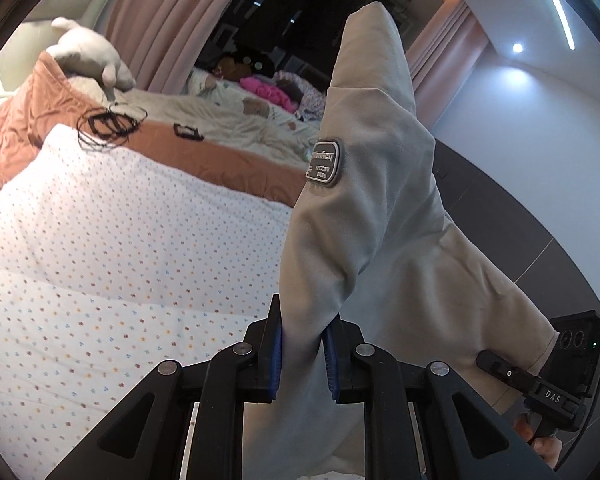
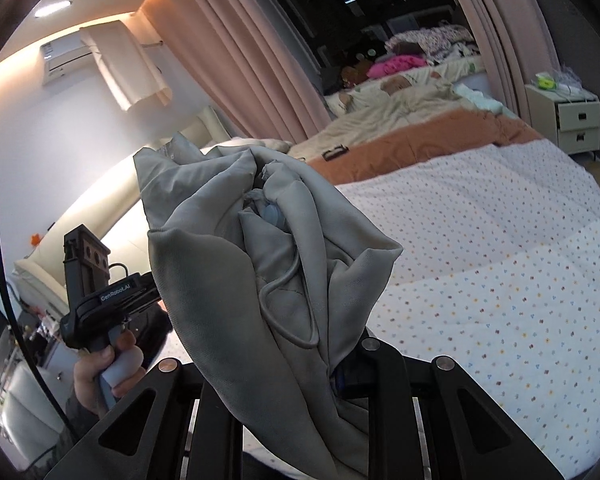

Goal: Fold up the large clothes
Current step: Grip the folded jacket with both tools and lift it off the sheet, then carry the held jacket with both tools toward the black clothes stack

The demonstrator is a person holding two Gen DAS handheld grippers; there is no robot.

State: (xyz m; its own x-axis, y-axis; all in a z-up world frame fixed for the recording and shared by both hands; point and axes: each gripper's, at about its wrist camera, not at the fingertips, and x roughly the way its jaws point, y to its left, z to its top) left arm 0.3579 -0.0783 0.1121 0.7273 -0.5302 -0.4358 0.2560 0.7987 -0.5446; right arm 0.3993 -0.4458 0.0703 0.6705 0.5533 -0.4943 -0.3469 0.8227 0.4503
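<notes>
Pinching grey jacket [image 1: 372, 208] fabric: left gripper [image 1: 303, 354] and right gripper [image 2: 300, 376] both clamped, garment above dotted bedspread [image 1: 120, 220].

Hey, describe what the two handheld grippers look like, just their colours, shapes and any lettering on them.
Both are black with angular linkage arms, silver pivot pins and blue finger pads. The left gripper reads GenRobot.AI on its side; the right gripper reads DAS. Each carries a boxy black camera block, above a pale grey grip on the left one.

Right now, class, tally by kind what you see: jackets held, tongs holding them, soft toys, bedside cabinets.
Jackets: 1
Tongs: 2, left tongs, right tongs
Soft toys: 1
Bedside cabinets: 1
Total: 5
</notes>
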